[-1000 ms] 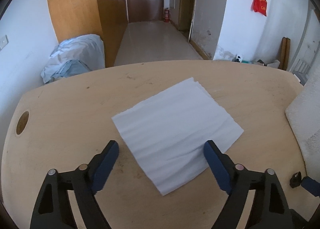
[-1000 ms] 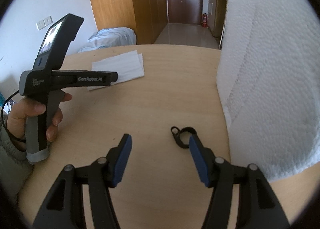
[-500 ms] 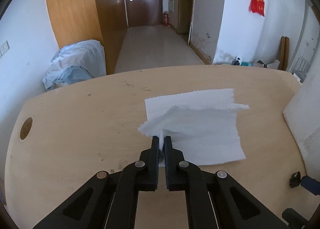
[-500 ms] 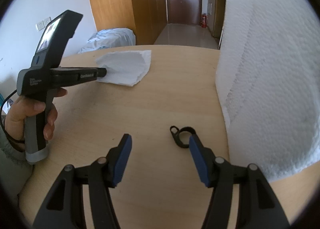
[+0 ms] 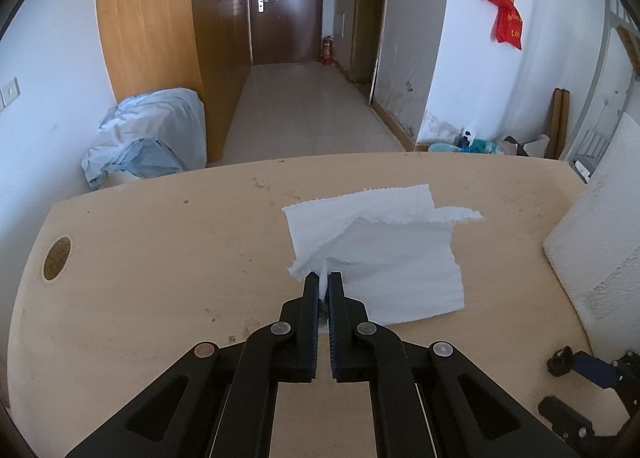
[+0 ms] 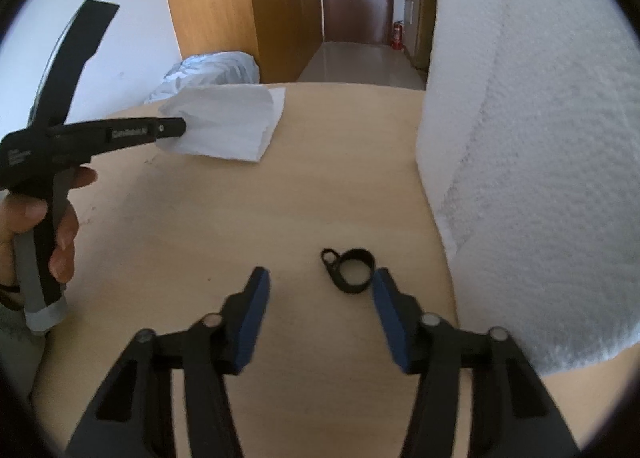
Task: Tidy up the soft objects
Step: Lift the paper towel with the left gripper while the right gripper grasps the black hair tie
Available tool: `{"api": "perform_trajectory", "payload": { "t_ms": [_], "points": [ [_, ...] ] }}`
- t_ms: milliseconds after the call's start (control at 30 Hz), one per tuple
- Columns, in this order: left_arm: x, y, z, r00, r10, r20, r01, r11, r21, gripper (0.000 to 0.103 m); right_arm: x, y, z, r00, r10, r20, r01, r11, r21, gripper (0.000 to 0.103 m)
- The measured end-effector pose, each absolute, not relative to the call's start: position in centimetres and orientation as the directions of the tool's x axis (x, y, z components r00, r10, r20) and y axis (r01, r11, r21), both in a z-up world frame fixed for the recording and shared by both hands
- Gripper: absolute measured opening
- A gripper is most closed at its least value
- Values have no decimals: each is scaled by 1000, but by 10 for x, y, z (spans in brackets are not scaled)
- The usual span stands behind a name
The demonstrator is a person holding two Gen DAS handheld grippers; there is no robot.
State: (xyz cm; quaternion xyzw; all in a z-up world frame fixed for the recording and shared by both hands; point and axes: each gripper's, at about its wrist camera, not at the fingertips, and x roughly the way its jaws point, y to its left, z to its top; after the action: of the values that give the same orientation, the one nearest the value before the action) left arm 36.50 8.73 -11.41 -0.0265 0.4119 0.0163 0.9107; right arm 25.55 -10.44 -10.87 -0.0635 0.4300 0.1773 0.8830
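Near corner lifted by left tool (image 5: 324, 284); tissue (image 5: 384, 258) lies folded crosswise.

Left gripper (image 5: 324, 282): jaws fully closed, pinching a raised corner of the white tissue sheet (image 5: 392, 258), nose angled down toward the worktop (image 5: 160, 258). In the right wrist view a bare hand (image 6: 48, 217) wraps its grey handle, thumb on the near side. Right gripper (image 6: 320, 290): jaws apart and just been closing in (nothing pressed between the blue pads), also pitched down, hovering over bare worktop. Right-hand pad tip sits just beside a small black ring clip (image 6: 352, 270), contact unclear.
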Motion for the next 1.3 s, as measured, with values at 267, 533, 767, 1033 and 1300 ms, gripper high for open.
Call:
{"api": "perform_trajectory", "payload": {
  "t_ms": [267, 533, 767, 1033, 1300],
  "points": [
    [361, 88, -111, 670, 1, -742, -47, 998, -41, 4, 260, -98, -108, 568, 231, -790, -361, 933, 14, 24],
    [360, 87, -111, 670, 0, -742, -46, 998, -42, 4, 263, -88, -109, 566, 232, -791, -409, 912, -25, 24],
    [361, 89, -111, 668, -4, -744, -50, 997, -50, 4, 271, -80, -105, 574, 248, -781, -428, 903, -28, 24],
    [362, 90, -112, 668, -3, -744, -48, 998, -48, 4, 270, -78, -106, 555, 290, -779, -455, 890, 7, 24],
    [361, 90, -112, 671, -5, -741, -50, 997, -53, 4, 258, -74, -101, 571, 314, -759, -494, 869, -13, 56]
  ]
}}
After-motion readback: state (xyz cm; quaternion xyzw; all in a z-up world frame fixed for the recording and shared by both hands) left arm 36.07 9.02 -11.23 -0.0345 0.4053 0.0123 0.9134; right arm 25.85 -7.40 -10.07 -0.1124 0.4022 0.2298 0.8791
